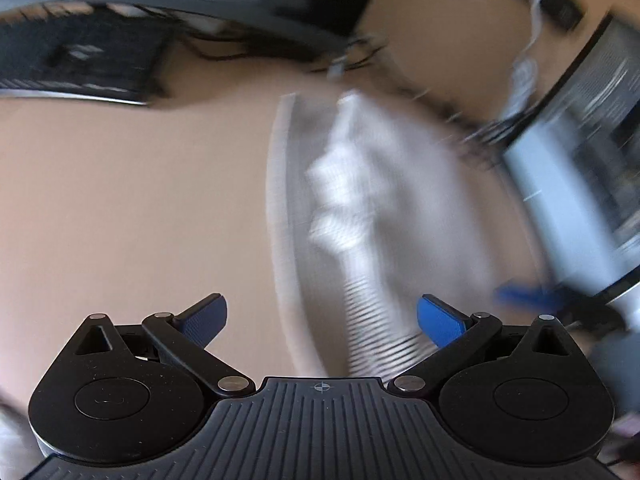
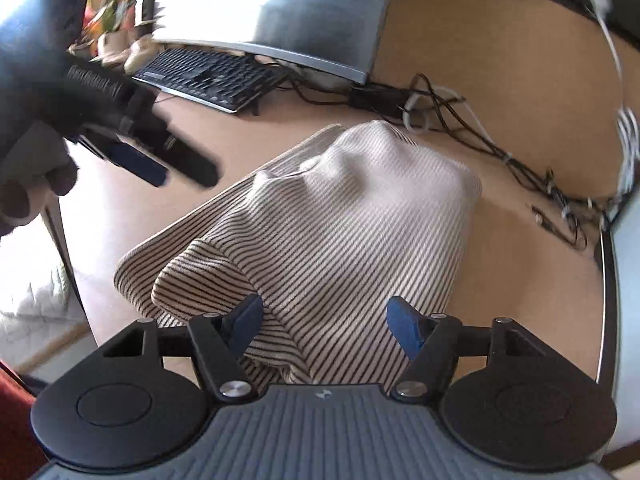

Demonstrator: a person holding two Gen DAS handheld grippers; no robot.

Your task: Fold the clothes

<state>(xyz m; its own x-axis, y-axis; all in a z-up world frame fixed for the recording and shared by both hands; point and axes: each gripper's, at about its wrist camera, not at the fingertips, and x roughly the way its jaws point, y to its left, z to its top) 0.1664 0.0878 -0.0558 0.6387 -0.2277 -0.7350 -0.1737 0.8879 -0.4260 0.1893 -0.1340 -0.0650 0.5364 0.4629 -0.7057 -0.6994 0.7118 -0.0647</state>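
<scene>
A cream garment with thin dark stripes lies folded in a bundle on the tan desk. My right gripper is open and empty, its blue pads just above the near edge of the garment. In the left wrist view the same garment is blurred, ahead and to the right. My left gripper is open and empty above the desk, beside the garment's near end. The left gripper also shows in the right wrist view, at the upper left, held by a gloved hand.
A black keyboard and a monitor stand at the back of the desk. A tangle of cables runs behind the garment. A second screen edge is at the right. The desk's left edge drops to the floor.
</scene>
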